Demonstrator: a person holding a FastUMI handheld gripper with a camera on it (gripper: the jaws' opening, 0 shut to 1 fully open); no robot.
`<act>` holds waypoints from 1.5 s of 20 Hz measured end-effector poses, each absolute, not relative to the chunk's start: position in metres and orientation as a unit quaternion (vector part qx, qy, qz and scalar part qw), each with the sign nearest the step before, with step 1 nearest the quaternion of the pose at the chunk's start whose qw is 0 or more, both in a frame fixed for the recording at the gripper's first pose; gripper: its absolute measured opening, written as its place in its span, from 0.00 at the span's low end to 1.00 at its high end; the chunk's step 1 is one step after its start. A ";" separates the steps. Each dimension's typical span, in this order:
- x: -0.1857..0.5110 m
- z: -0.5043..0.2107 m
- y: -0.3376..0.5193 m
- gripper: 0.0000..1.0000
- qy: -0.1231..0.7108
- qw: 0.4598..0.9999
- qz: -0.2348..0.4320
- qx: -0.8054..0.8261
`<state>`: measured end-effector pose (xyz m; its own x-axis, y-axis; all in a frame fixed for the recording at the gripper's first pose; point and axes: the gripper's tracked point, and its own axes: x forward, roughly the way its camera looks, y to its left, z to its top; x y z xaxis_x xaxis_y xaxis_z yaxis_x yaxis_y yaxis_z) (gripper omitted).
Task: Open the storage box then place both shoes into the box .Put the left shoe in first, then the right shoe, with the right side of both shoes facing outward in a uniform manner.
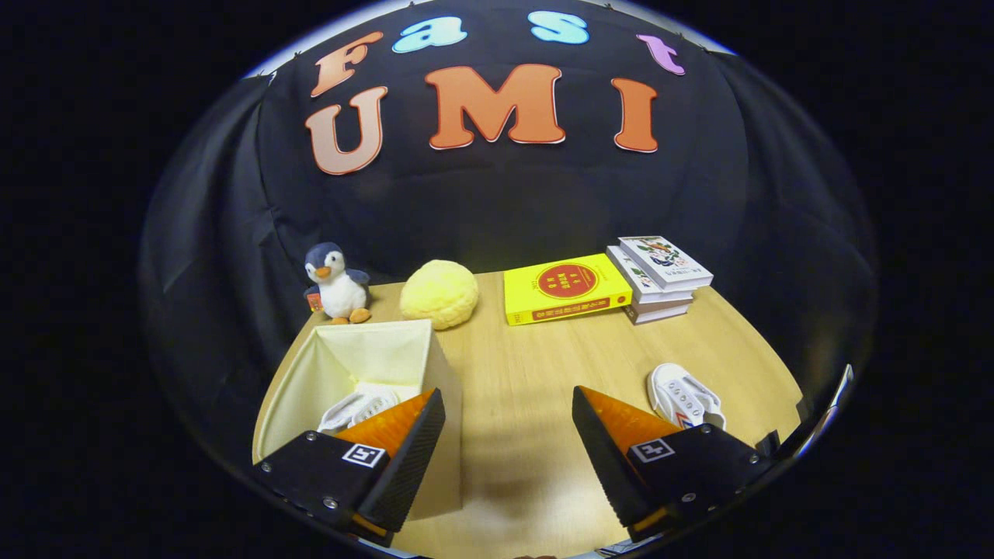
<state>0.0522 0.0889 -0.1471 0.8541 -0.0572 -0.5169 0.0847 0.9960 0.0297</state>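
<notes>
Table (536,365): white shoe (683,396) beside open gripper (509,411).

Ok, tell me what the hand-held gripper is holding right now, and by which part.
Nothing: the hand-held gripper is open, with bare table between its fingers.

Staged recording booth, black cloth wall (497,202), wooden table (536,365), toy penguin (336,283), books (660,279)
</notes>
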 end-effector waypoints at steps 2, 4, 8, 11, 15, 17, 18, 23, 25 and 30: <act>0.048 -0.153 0.057 0.98 0.275 0.960 -0.044 0.024; 0.045 -0.160 0.025 0.99 0.282 0.958 -0.052 0.020; 0.041 -0.174 -0.031 0.99 0.292 0.954 -0.065 0.019; 0.037 -0.189 -0.067 0.99 0.304 0.950 -0.071 0.013; 0.029 -0.216 -0.110 0.99 0.325 0.942 -0.082 0.010; 0.024 -0.229 -0.130 0.99 0.336 0.938 -0.088 0.013; 0.021 -0.236 -0.139 0.99 0.341 0.935 -0.091 0.014; 0.009 -0.269 -0.177 0.99 0.369 0.925 -0.097 -0.002; 0.010 -0.282 -0.185 0.96 0.379 0.921 -0.095 -0.007; 0.017 -0.308 -0.186 0.75 0.396 0.915 -0.076 -0.005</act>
<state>0.0167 -0.1858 -0.3084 0.6755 -0.1429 -0.7234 0.1354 0.9884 -0.0688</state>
